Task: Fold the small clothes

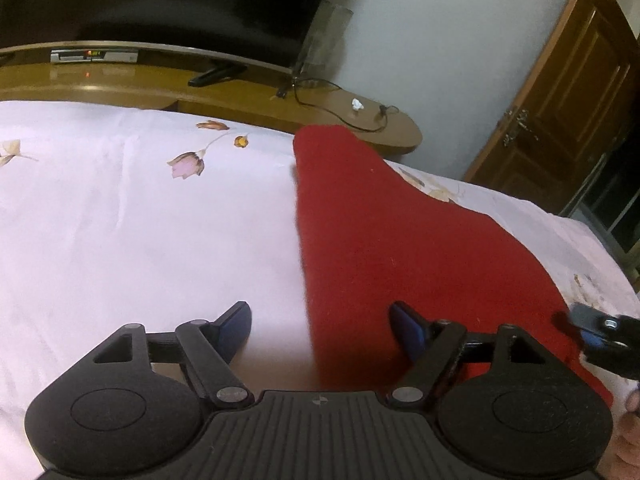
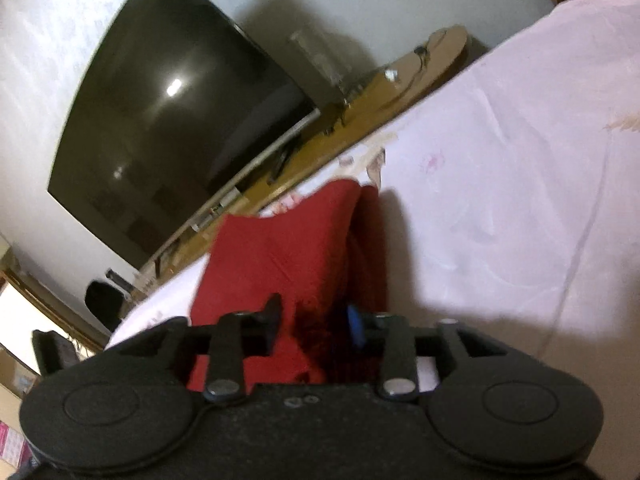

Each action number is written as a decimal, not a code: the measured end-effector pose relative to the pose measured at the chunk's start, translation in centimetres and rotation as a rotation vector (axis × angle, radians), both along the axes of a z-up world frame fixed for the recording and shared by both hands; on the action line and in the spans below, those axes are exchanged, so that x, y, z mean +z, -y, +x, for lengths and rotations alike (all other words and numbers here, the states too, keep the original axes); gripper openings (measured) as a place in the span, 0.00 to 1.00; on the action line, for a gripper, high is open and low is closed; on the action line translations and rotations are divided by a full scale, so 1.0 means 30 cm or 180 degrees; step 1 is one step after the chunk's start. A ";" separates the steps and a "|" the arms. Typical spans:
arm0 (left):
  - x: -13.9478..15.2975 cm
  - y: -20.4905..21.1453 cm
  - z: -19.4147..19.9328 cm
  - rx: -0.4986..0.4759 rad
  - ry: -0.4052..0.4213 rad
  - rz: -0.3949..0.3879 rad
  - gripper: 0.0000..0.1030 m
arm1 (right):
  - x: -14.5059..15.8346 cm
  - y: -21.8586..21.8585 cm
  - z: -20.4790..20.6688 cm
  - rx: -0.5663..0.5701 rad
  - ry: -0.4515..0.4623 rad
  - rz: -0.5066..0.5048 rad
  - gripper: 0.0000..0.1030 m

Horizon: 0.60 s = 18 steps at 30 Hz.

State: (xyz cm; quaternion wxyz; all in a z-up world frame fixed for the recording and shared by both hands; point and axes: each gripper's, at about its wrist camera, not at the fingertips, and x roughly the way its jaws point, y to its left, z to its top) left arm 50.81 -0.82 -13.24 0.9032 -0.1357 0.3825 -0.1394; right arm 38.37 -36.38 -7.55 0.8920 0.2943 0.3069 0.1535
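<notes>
A red garment (image 1: 400, 240) lies flat on the pale floral bedsheet (image 1: 140, 220), with a narrow part reaching toward the far edge. My left gripper (image 1: 322, 326) is open and low over the sheet. It straddles the garment's left edge, with its right finger (image 1: 408, 330) over the red cloth and its left finger over bare sheet. At the garment's near right edge is my right gripper (image 1: 596, 330). In the right wrist view the red garment (image 2: 288, 248) bunches between the fingers of the right gripper (image 2: 316, 320), which stand apart; no pad visibly presses the cloth.
Beyond the bed's far edge a long wooden TV stand (image 1: 240, 88) carries a large dark television (image 1: 160, 0), cables and a set-top box. A wooden door (image 1: 568, 112) stands at the right. The sheet (image 2: 500, 200) stretches wide to the right of the garment.
</notes>
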 end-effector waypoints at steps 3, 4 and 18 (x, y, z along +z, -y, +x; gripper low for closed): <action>0.041 -0.017 -0.060 -0.0035 0.0098 0.0031 0.75 | 0.033 0.020 -0.104 -0.0066 0.0050 -0.0002 0.46; 0.051 -0.027 -0.091 -0.0044 0.0141 0.0018 0.75 | 0.039 0.027 -0.138 -0.0053 0.0051 0.0009 0.46; 0.002 -0.081 -0.282 -0.0103 0.0018 -0.0038 0.75 | 0.013 -0.028 -0.215 0.0078 -0.0084 -0.0318 0.08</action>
